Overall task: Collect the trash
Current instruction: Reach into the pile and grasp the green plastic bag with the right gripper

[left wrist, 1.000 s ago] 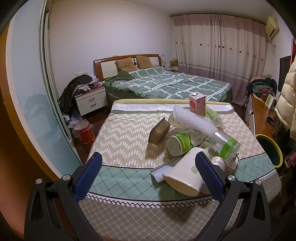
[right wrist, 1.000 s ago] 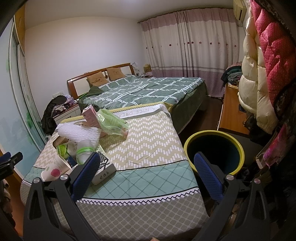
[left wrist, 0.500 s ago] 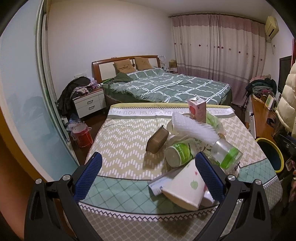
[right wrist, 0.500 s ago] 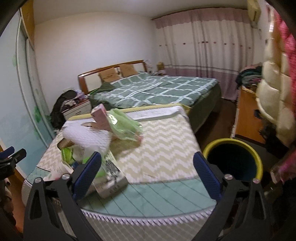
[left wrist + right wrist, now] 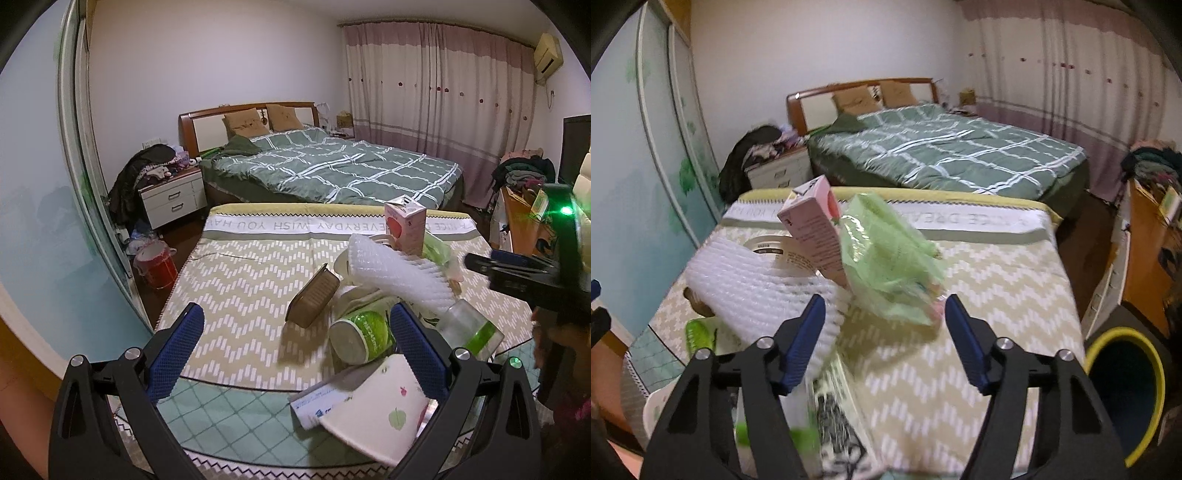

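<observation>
A trash pile lies on the patterned table (image 5: 240,280): a pink carton (image 5: 404,225), white foam netting (image 5: 399,273), a brown pouch (image 5: 314,297), a green-labelled cup (image 5: 360,332), a clear green-capped bottle (image 5: 469,326) and a paper bowl (image 5: 376,410). My left gripper (image 5: 293,354) is open and empty above the near table edge. My right gripper (image 5: 886,339) is open and empty, close in front of a crumpled green plastic bag (image 5: 886,262), beside the pink carton (image 5: 816,229) and foam netting (image 5: 757,288).
A yellow-rimmed trash bin (image 5: 1123,387) stands on the floor right of the table. A bed (image 5: 332,170), a nightstand (image 5: 173,199) and a red bucket (image 5: 157,264) lie beyond. A wooden desk (image 5: 1148,251) is at the right.
My right gripper has swung left and moved in close to the green bag and carton. My left gripper has drifted slightly closer to the pile. Both stay open.
</observation>
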### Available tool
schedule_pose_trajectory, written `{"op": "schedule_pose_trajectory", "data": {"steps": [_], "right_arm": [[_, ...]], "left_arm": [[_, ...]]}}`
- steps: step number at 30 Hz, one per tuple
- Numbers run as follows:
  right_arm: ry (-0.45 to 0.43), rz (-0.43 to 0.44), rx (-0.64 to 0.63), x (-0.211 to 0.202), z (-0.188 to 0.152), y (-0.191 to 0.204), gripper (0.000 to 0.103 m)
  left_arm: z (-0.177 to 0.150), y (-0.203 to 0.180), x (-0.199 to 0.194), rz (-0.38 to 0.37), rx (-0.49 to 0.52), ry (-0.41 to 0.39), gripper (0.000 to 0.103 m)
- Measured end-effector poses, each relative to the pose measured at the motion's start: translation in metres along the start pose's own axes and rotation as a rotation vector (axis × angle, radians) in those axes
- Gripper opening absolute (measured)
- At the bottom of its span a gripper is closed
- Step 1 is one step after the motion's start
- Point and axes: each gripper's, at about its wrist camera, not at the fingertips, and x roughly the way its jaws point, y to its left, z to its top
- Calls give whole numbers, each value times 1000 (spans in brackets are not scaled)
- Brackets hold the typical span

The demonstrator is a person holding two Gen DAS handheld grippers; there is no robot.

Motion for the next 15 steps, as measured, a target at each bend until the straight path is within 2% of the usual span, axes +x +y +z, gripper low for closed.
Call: {"op": "schedule_pose_trajectory", "data": {"steps": [3,8,11,13,15], "right_arm": [[28,10,-28,19,9,6,59],[71,-13,-55,45,21,10,46],[99,-2,-46,55,22,7,30],[96,14,-45,55,21,6,15],[78,21,-53,51,20,6,8]], "left_arm": [[1,1,9,-14,-6,14,99],[2,1,16,-33,-9,21,99],[2,0,16,-40,-2,18,99],[2,-1,17,-47,0,19,99],[1,-3,17,-54,5,20,99]]}}
